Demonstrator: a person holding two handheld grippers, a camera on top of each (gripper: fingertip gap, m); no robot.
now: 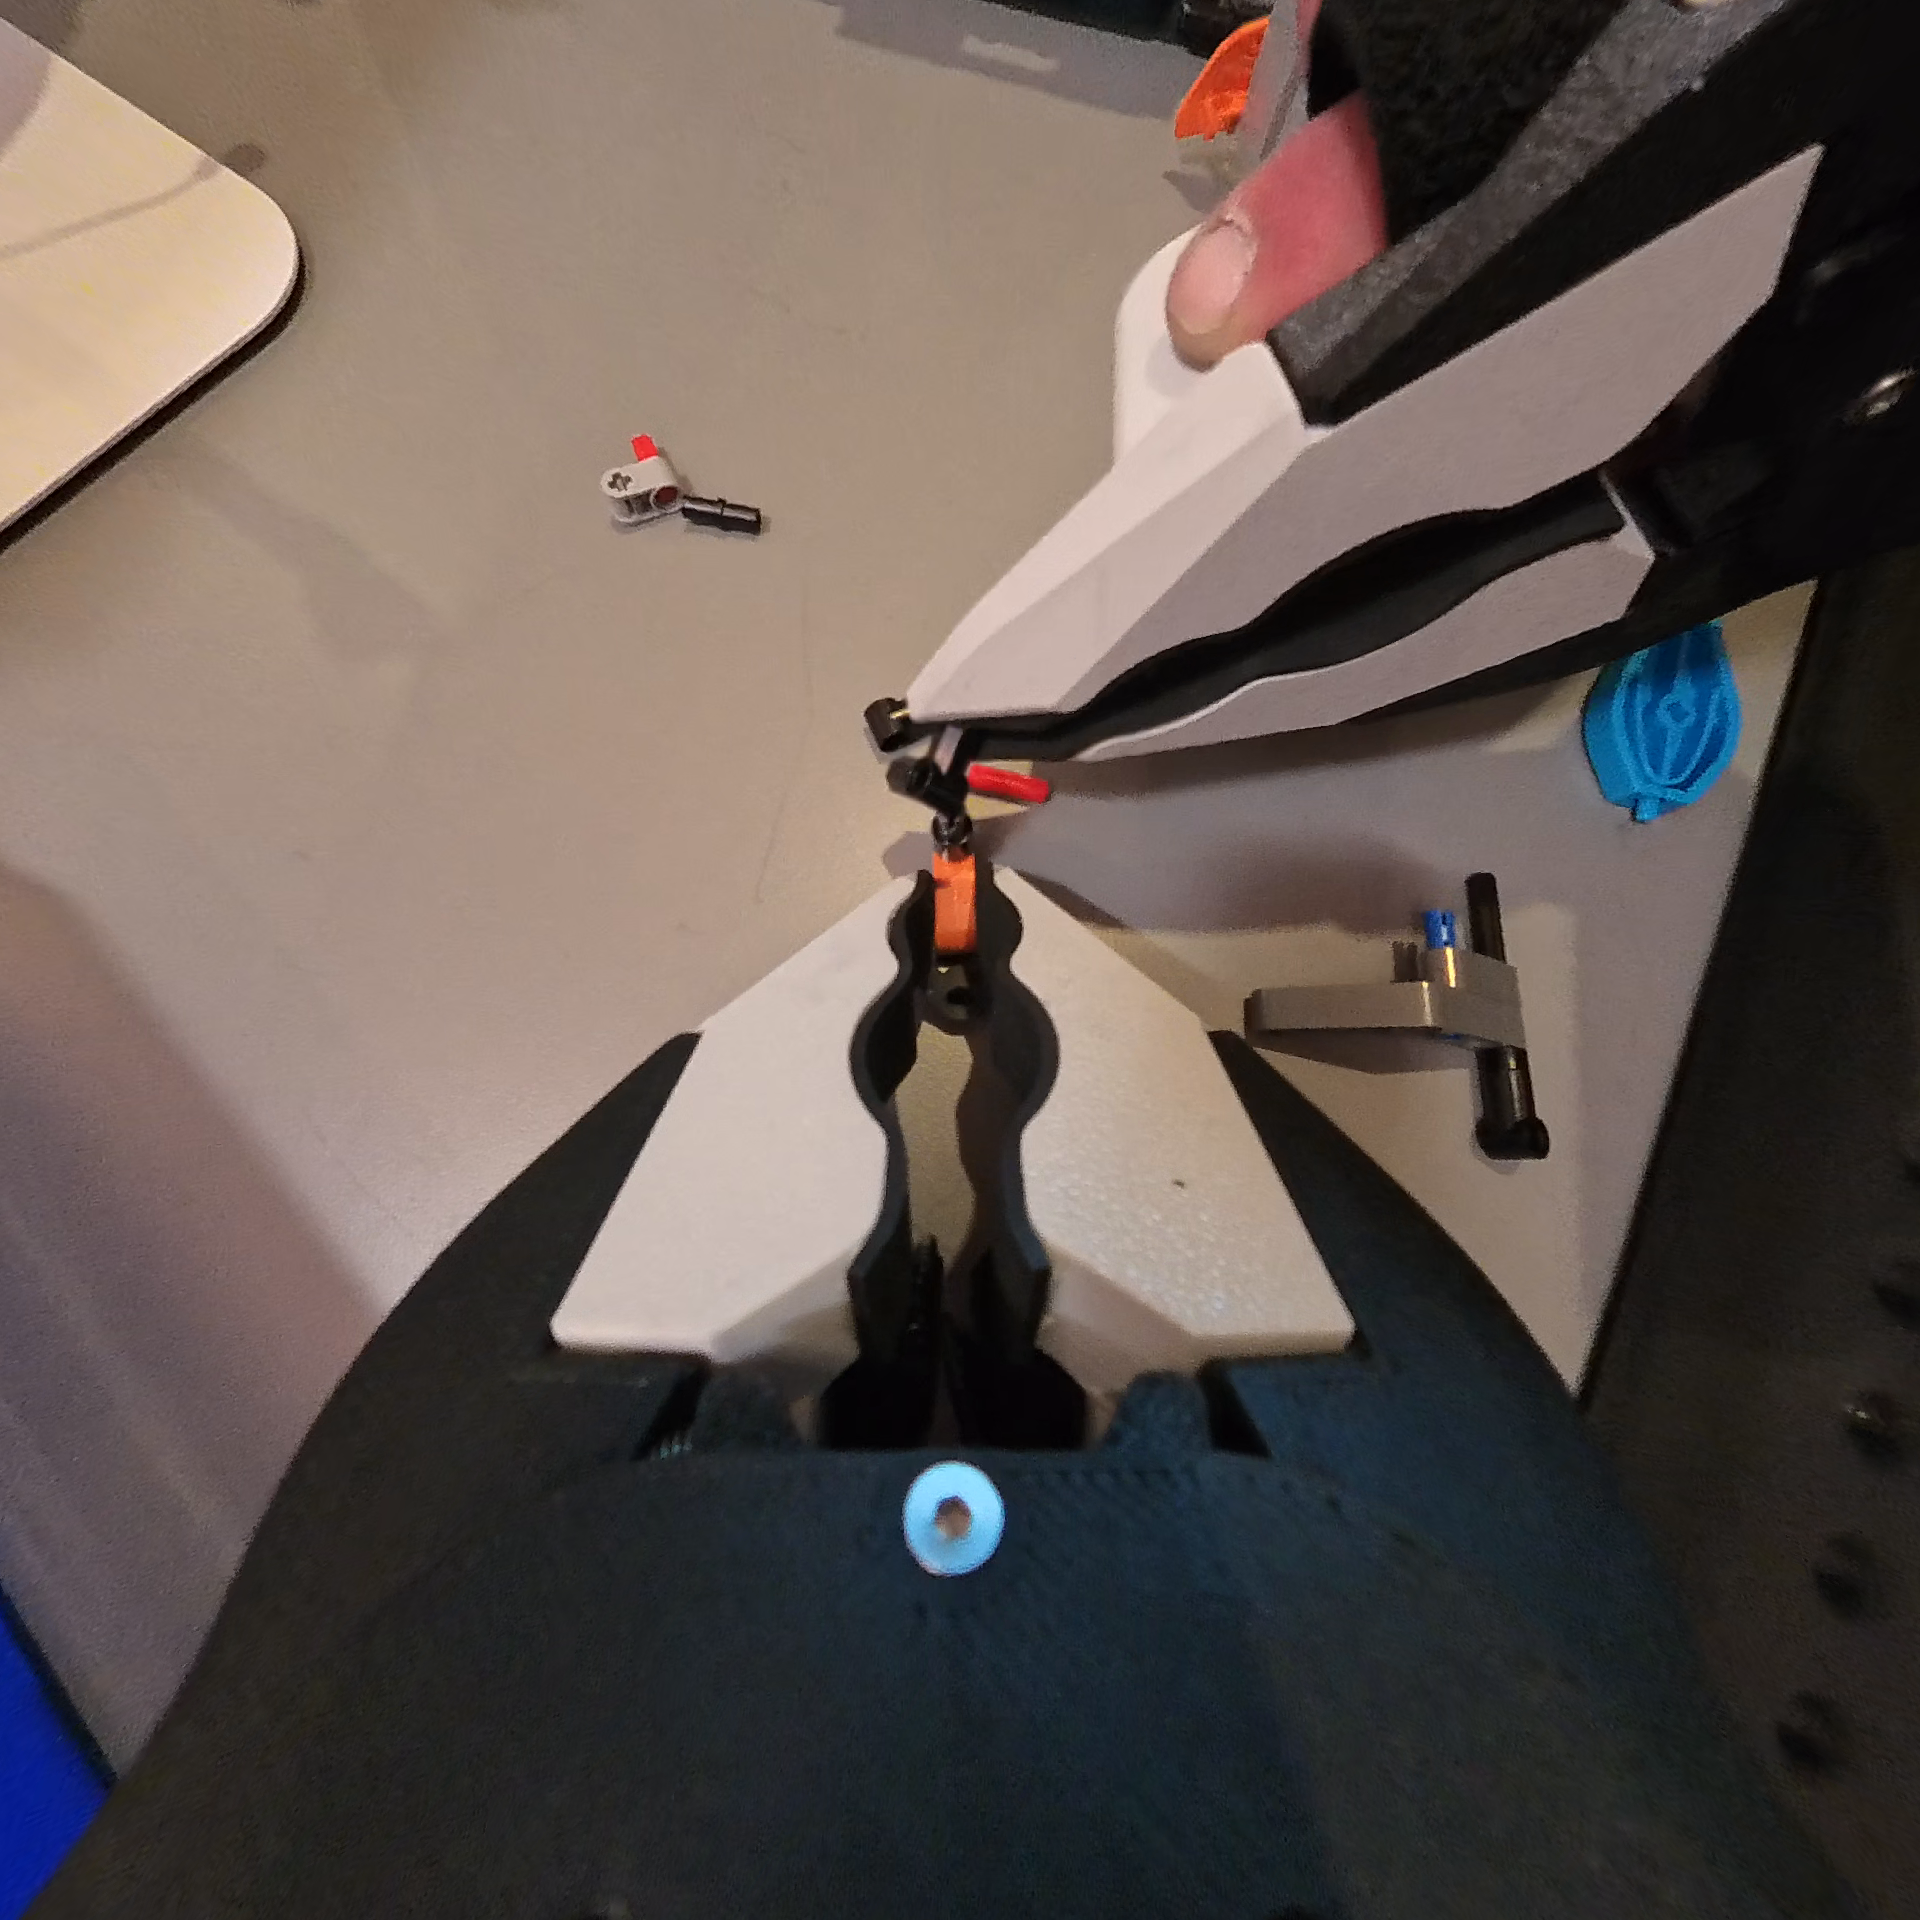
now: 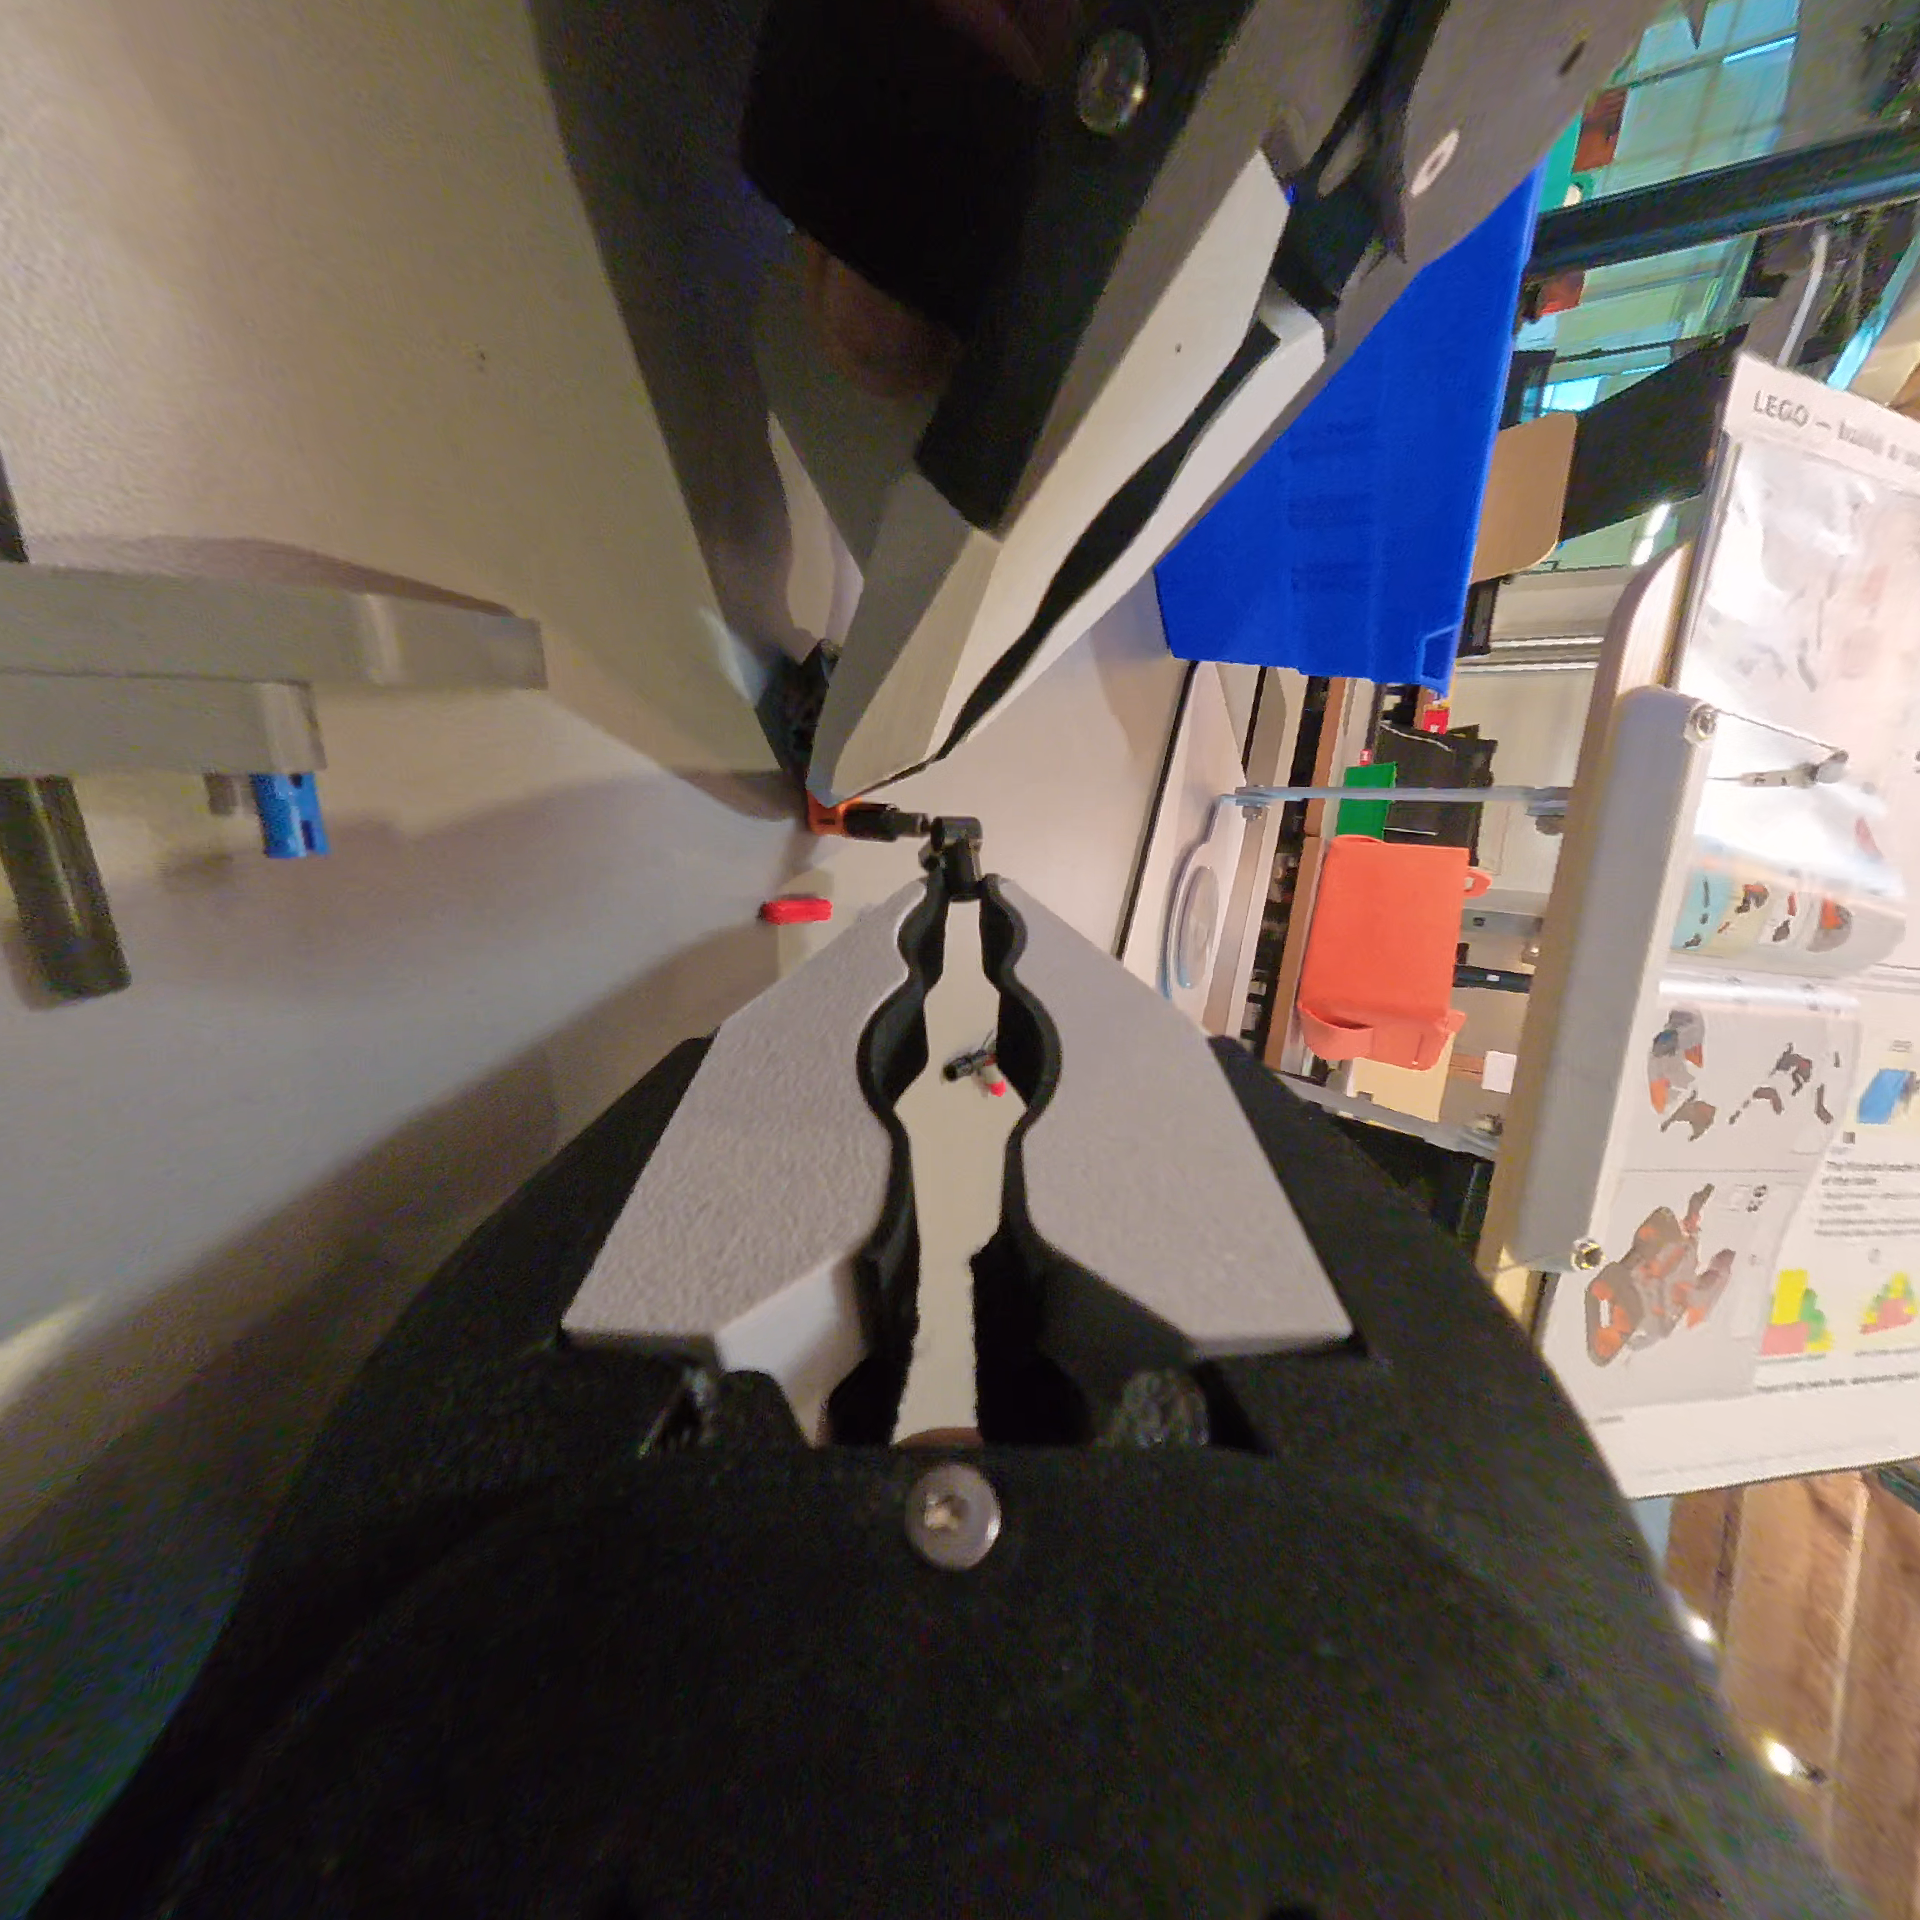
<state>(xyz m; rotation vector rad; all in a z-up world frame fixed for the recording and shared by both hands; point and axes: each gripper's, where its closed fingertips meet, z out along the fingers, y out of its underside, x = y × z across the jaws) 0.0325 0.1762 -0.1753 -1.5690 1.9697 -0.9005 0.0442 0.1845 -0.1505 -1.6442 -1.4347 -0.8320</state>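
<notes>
On the counter point(image 1: 520, 831), a loose grey-and-red connector point(image 1: 655, 488) lies at ten o'clock, the left claw point(image 1: 951, 904) is clamped on an orange piece point(image 1: 954, 902), and from two o'clock the right claw point(image 1: 925, 732) pinches a black pin point(image 1: 920, 777) touching it.

Printed instruction sheet point(image 2: 1787, 935), white, in a clear sleeve on a grey board at right: bears a heading, captions and coloured diagrams. Blue bin point(image 2: 1382, 499): faint, illegible print. No other writing visible.
</notes>
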